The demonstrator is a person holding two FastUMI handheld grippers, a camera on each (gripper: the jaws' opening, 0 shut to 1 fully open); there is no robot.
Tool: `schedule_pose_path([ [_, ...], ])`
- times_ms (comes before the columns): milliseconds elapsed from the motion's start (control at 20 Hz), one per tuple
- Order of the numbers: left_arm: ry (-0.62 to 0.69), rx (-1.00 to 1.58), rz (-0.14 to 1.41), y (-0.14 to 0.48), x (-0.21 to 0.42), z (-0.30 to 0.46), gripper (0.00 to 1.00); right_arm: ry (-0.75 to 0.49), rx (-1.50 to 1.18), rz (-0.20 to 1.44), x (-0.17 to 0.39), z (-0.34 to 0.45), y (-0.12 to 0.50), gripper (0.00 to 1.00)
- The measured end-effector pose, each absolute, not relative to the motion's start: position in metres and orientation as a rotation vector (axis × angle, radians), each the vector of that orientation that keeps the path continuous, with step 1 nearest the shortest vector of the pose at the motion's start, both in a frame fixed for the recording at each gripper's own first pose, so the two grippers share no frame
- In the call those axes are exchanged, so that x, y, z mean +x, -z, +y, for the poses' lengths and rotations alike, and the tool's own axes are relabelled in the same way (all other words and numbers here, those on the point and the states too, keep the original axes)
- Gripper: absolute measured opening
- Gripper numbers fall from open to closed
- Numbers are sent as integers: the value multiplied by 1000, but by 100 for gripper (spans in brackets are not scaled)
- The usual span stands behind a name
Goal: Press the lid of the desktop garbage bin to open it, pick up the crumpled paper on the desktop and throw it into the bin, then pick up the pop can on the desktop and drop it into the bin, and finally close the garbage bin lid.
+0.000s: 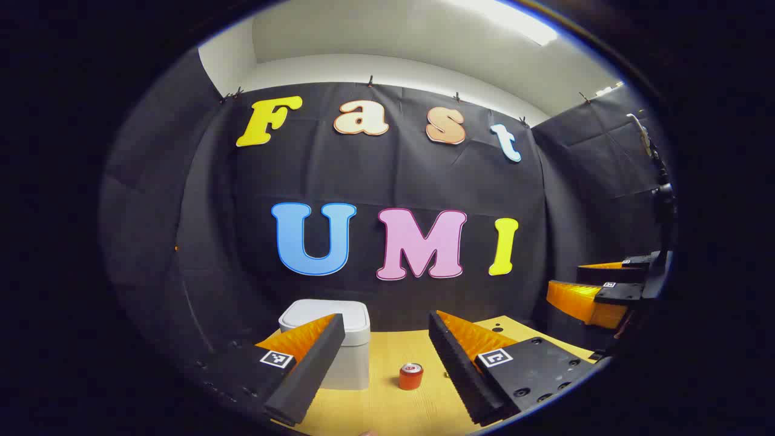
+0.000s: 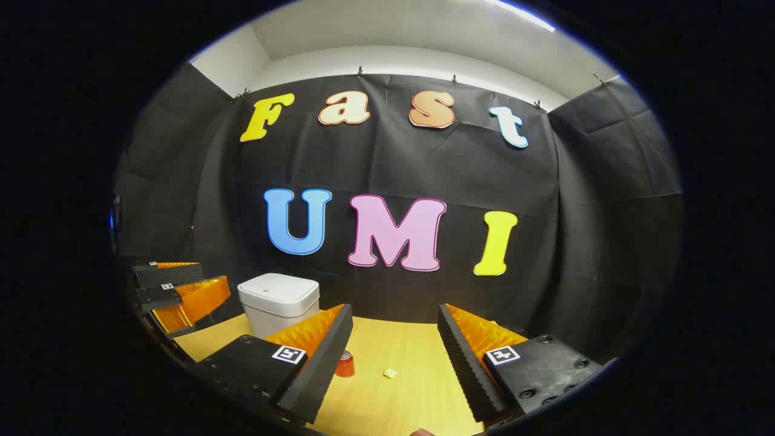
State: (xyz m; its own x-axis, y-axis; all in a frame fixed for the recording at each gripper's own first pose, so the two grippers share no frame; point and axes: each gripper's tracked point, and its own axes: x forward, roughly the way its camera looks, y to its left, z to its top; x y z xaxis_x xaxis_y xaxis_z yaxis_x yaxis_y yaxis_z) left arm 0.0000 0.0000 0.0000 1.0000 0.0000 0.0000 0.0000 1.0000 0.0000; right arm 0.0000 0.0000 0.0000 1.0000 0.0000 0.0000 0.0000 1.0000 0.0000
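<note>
In the left gripper view, the left gripper [image 1: 387,363] is hanging above the wooden desktop [image 1: 387,412] with its 2 fingers spread wide, nothing sitting between them and nothing touching either one. The red pop can [image 1: 410,376] is standing upright on the desktop, framed in the gap between those fingers but farther off, well clear of both. Just to its left, the white garbage bin [image 1: 339,351] is sitting with its lid [image 1: 321,312] down flat, its front partly hidden by the left finger. Off at the right edge of this view, the right gripper [image 1: 596,290] is showing, its fingers apart and empty. Over in the right gripper view, the right gripper [image 2: 396,357] is also holding its jaws wide open above the desktop [image 2: 412,345], gripping nothing. A small pale scrap, likely the crumpled paper [image 2: 390,373], is lying on the wood in the gap between its fingers, too small to be sure of. The pop can [image 2: 345,365] is peeking out beside the left finger, and the bin [image 2: 280,303] is standing behind it, lid [image 2: 280,289] closed. The left gripper [image 2: 175,289] is showing at the left edge, open too.
</note>
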Motion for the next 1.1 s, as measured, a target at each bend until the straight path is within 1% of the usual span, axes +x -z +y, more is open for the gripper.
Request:
schedule_pose_path([
  [450,19,19,-4,-1,18,-4,95,41,8,-5,3,-19,-1,92],
  [800,7,23,-4,-3,15,-1,94,29,15,-8,4,-17,-1,92],
  [950,0,30,-15,-4,10,3,92,21,10,-12,6,-12,-2,92],
  [1050,-2,28,-8,-2,11,7,84,18,15,-8,6,-9,-1,92],
  [1100,-6,24,-4,-1,12,11,84,15,18,-8,8,-7,-3,93],
])
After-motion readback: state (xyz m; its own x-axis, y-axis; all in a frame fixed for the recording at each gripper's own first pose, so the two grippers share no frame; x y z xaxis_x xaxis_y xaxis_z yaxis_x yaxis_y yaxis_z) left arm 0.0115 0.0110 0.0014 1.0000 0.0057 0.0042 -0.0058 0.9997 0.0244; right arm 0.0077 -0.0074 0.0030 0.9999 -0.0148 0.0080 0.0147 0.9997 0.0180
